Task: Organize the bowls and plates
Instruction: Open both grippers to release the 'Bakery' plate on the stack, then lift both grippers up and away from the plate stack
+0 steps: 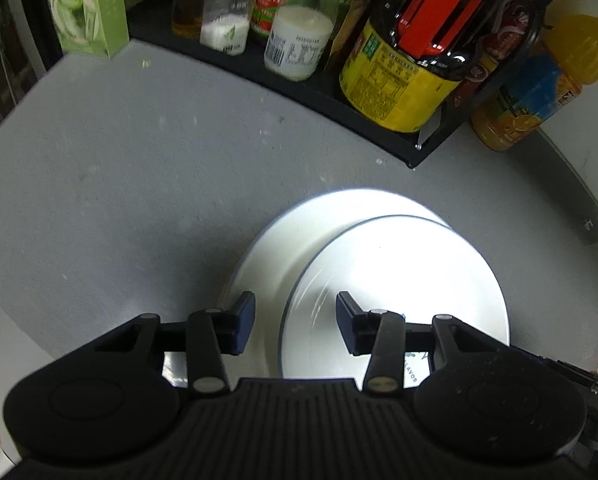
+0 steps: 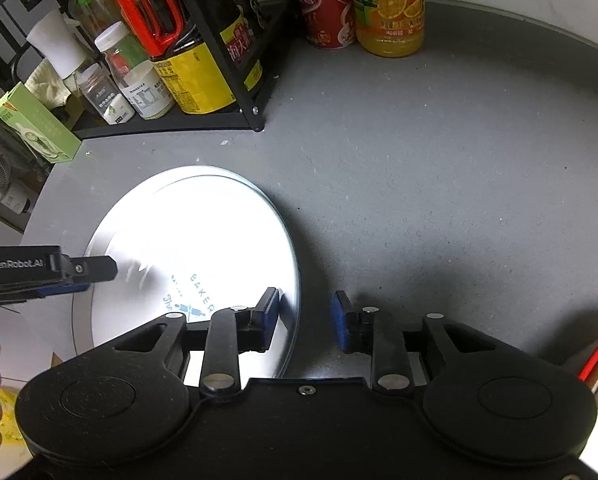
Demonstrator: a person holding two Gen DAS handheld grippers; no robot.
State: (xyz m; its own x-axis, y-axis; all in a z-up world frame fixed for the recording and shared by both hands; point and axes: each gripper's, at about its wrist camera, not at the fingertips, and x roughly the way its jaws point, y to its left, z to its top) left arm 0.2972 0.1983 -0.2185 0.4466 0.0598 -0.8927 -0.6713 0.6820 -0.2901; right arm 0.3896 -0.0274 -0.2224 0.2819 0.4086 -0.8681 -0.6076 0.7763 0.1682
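Two white plates lie stacked on the grey counter. In the left wrist view the upper plate (image 1: 399, 288) sits shifted right on the lower plate (image 1: 267, 264). My left gripper (image 1: 295, 326) is open, its fingers straddling the upper plate's left rim. In the right wrist view the upper plate (image 2: 203, 248) bears blue lettering and the lower plate's rim (image 2: 99, 232) shows at the left. My right gripper (image 2: 305, 320) is open, its fingers either side of the plates' right rim. The left gripper (image 2: 95, 270) enters from the left over the plates.
A black rack (image 1: 339, 112) with jars and bottles stands at the back. An orange juice bottle (image 2: 391, 4) and a red can (image 2: 327, 12) stand right of it. A green box (image 2: 35, 128) sits at the left counter edge.
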